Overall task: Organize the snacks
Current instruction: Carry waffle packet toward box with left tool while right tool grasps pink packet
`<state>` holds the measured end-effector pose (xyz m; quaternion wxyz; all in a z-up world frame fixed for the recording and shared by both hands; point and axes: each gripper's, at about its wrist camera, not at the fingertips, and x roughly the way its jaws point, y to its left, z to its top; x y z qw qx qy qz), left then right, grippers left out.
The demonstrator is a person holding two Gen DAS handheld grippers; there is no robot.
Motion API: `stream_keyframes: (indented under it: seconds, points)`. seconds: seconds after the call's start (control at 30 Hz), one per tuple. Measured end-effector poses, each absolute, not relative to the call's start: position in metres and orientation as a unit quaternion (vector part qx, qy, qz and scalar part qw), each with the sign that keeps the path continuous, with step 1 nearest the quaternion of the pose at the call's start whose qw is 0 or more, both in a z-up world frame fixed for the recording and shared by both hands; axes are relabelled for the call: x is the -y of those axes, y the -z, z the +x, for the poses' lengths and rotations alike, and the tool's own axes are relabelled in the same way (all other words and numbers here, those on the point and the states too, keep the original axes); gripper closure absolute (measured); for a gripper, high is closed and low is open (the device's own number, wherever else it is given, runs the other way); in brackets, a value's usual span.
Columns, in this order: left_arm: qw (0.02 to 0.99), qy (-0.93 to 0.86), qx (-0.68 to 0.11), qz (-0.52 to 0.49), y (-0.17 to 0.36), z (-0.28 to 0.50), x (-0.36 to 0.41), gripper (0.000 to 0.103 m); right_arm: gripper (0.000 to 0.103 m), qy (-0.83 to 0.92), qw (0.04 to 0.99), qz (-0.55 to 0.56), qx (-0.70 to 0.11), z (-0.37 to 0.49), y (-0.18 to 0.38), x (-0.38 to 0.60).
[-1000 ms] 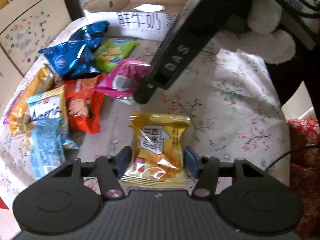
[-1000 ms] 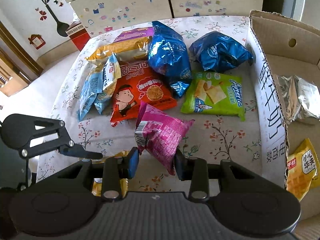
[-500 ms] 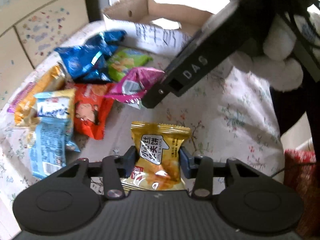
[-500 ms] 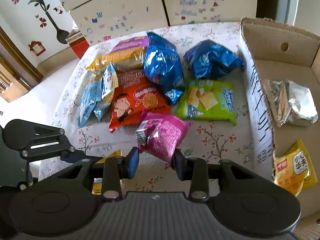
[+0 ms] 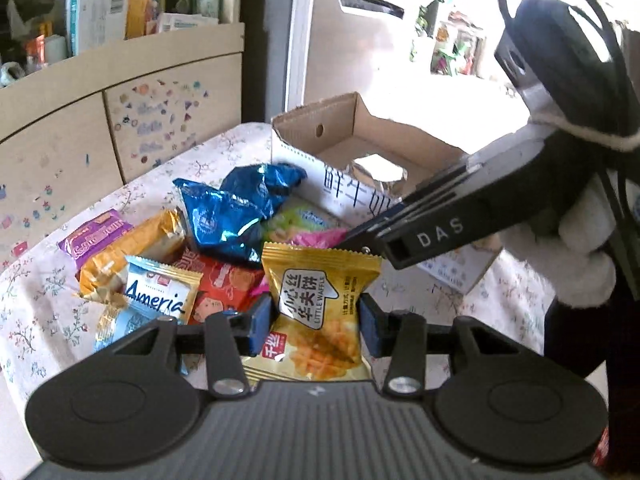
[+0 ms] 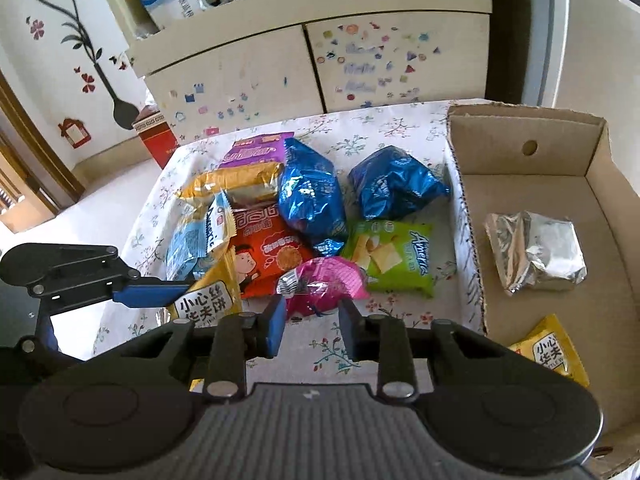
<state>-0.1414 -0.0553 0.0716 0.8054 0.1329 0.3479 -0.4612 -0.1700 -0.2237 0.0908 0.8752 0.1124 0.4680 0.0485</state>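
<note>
My left gripper (image 5: 314, 320) is shut on a yellow waffle packet (image 5: 320, 280), holding it upright above the flowered tablecloth (image 5: 36, 304). In the right wrist view that packet (image 6: 208, 304) shows at the lower left beside a blue left finger (image 6: 148, 294). The jaws of my right gripper (image 6: 312, 322) are closing on a pink snack packet (image 6: 324, 284), and the pads pinch its lower end above the cloth. An open cardboard box (image 6: 532, 160) stands to the right. It holds a silver packet (image 6: 536, 252) and another yellow waffle packet (image 6: 548, 352).
Several snacks lie on the cloth: two blue bags (image 6: 312, 196) (image 6: 394, 184), a green packet (image 6: 392, 256), an orange-red one (image 6: 272, 256), a light blue one (image 6: 192, 240), gold (image 6: 232, 180) and purple (image 6: 260, 148). A stickered cabinet (image 6: 320, 64) stands behind. A white-gloved hand (image 5: 584, 264) grips the right tool.
The left jaws closed on the yellow packet and lifted it off the cloth. The right gripper rose with the pink packet, and both views tilted up toward the cabinet.
</note>
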Motion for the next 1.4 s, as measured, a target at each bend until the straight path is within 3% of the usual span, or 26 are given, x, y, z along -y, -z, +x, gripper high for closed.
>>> stream_keyframes:
  seconds: [0.47,0.6,0.67,0.83,1.03,1.17,1.4]
  points:
    - [0.835,0.429,-0.338,0.062,-0.084,-0.135,0.050,0.059,0.075,-0.042,0.866,0.181,-0.465,-0.174,-0.090,0.249]
    - [0.849,0.401,-0.342,0.031,-0.085,-0.126,0.044,0.059,0.063,-0.050,0.853,0.192,-0.484,-0.171,-0.076,0.242]
    - [0.856,0.386,-0.343,0.017,-0.086,-0.122,0.040,0.059,0.044,-0.049,0.847,0.198,-0.491,-0.169,-0.069,0.239]
    - [0.872,0.345,-0.347,-0.009,-0.085,-0.112,0.032,0.059,0.038,-0.032,0.842,0.190,-0.503,-0.157,-0.055,0.227]
    - [0.880,0.316,-0.353,-0.034,-0.084,-0.103,0.027,0.059,0.039,-0.024,0.834,0.176,-0.522,-0.148,-0.038,0.212]
    - [0.883,0.305,-0.355,-0.039,-0.082,-0.101,0.029,0.059,0.052,-0.034,0.840,0.151,-0.519,-0.149,-0.041,0.201]
    - [0.888,0.296,-0.348,-0.045,-0.084,-0.100,0.033,0.059,0.056,-0.032,0.855,0.132,-0.500,-0.155,-0.053,0.201]
